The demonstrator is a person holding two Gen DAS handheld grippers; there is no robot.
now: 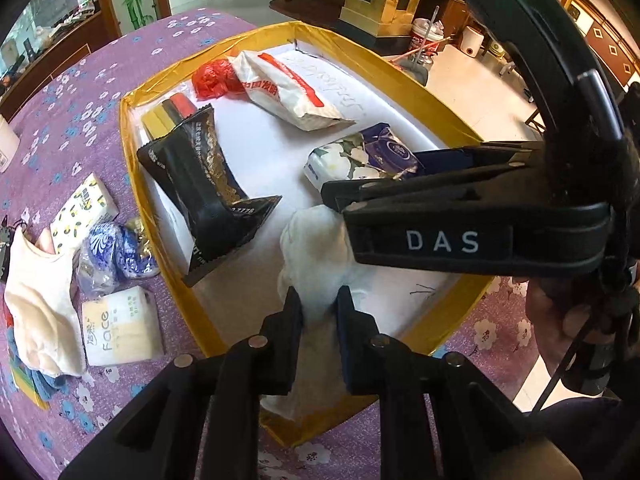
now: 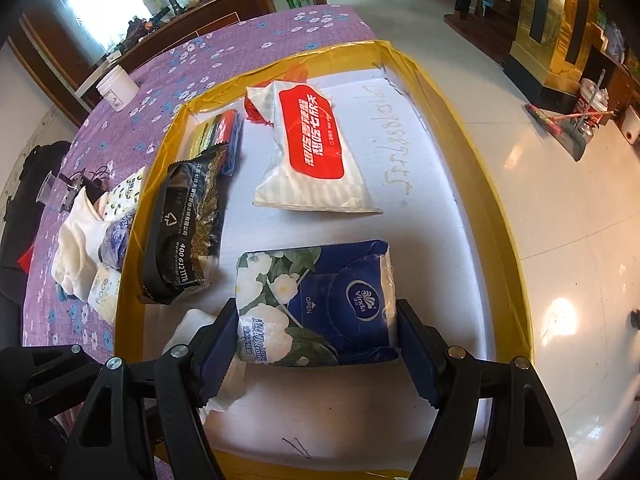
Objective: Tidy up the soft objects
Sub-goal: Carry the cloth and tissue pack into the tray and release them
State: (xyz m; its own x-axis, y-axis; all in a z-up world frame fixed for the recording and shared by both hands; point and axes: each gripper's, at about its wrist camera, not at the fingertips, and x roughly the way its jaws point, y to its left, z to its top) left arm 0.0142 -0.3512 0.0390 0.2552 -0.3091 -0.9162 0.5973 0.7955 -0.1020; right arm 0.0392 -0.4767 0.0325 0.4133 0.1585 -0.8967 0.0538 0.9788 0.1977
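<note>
A gold-rimmed tray [image 1: 132,152] with a white foam floor lies on the purple flowered tablecloth [image 1: 80,92]. My left gripper [image 1: 319,294] is shut on a white cloth [image 1: 316,240] that droops onto the tray floor near the front rim. My right gripper [image 2: 317,308] is shut on a blue flowered tissue pack [image 2: 312,280], one finger pressing each end, low over the tray [image 2: 492,200]. In the left wrist view the right gripper [image 1: 336,202] reaches in from the right, just above the cloth, with the tissue pack [image 1: 360,156] behind it. The white cloth [image 2: 188,328] shows beside the right gripper's left finger.
In the tray lie a black packet [image 1: 200,184], a white-and-red wipes pack [image 1: 288,92], a red plastic bag [image 1: 214,78] and a yellow, black and red bundle [image 1: 168,114]. Left of the tray lie a "face" tissue pack [image 1: 120,328], a blue-patterned bag [image 1: 116,252] and a cream cloth [image 1: 40,304].
</note>
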